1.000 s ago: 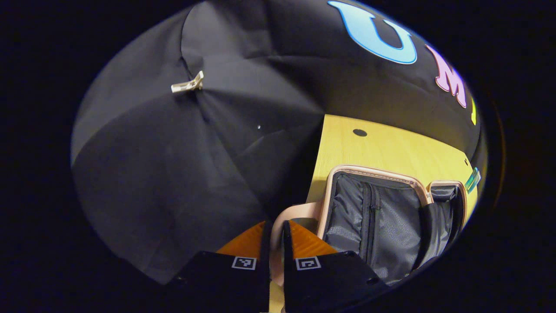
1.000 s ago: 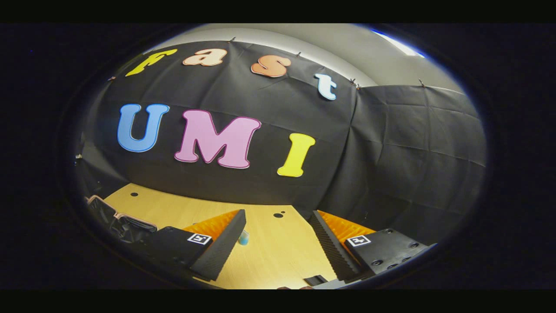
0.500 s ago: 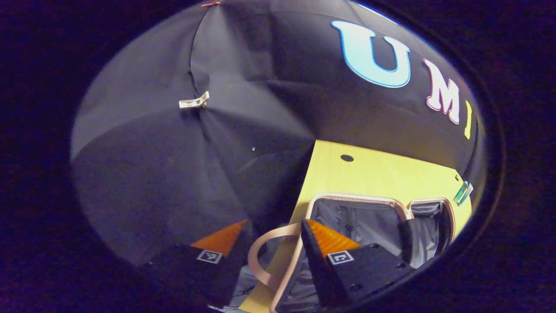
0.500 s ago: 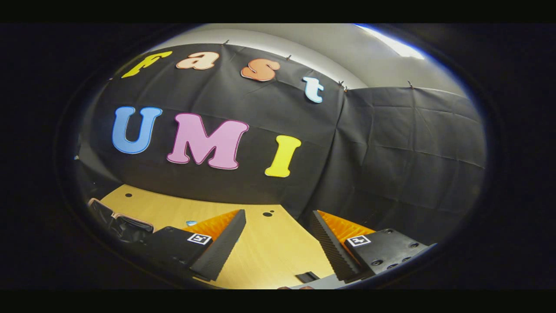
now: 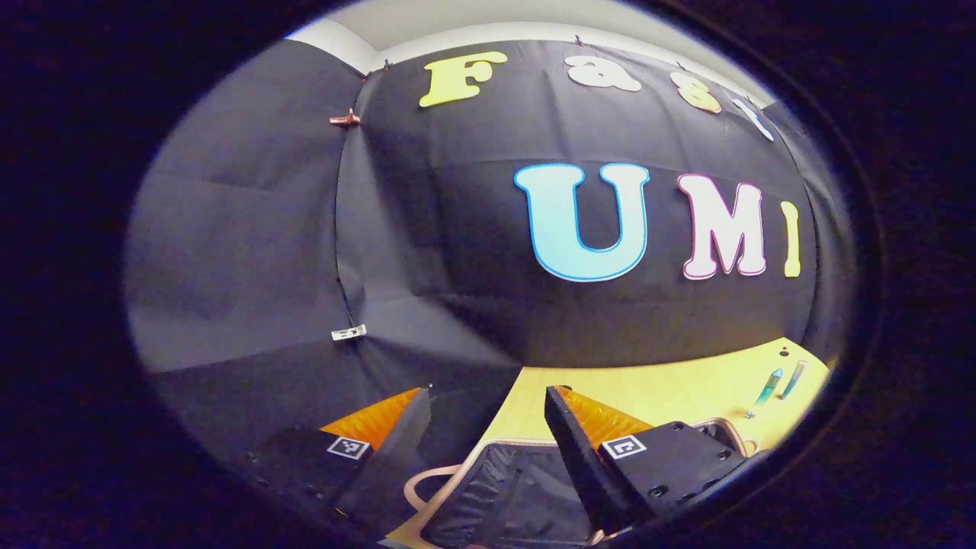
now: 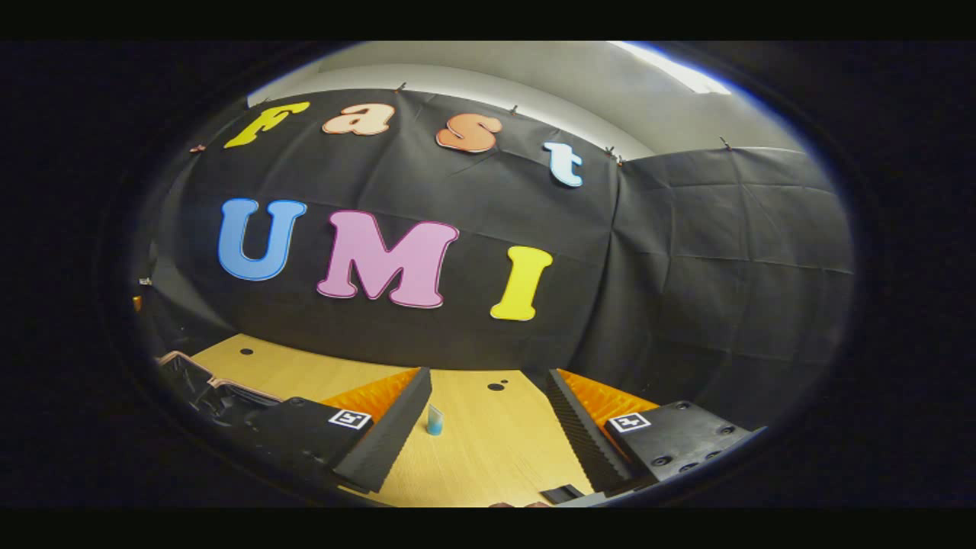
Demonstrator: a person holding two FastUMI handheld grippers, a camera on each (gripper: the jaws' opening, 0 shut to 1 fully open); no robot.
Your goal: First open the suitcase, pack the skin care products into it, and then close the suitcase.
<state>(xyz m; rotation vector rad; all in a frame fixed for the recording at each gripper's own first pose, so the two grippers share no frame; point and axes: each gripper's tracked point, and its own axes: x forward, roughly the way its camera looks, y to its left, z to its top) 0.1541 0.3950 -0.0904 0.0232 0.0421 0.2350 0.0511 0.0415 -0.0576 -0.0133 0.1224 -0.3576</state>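
The left gripper hangs open and empty over the open suitcase, whose lining is soft. The right gripper, also spread and empty, faces a small blue bottle standing on the table. It looks light, stiff and easily tipped, best pinched across its body.

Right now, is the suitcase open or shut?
Open: the suitcase shows its dark lining inside the pale rim, below the left hand-held gripper.
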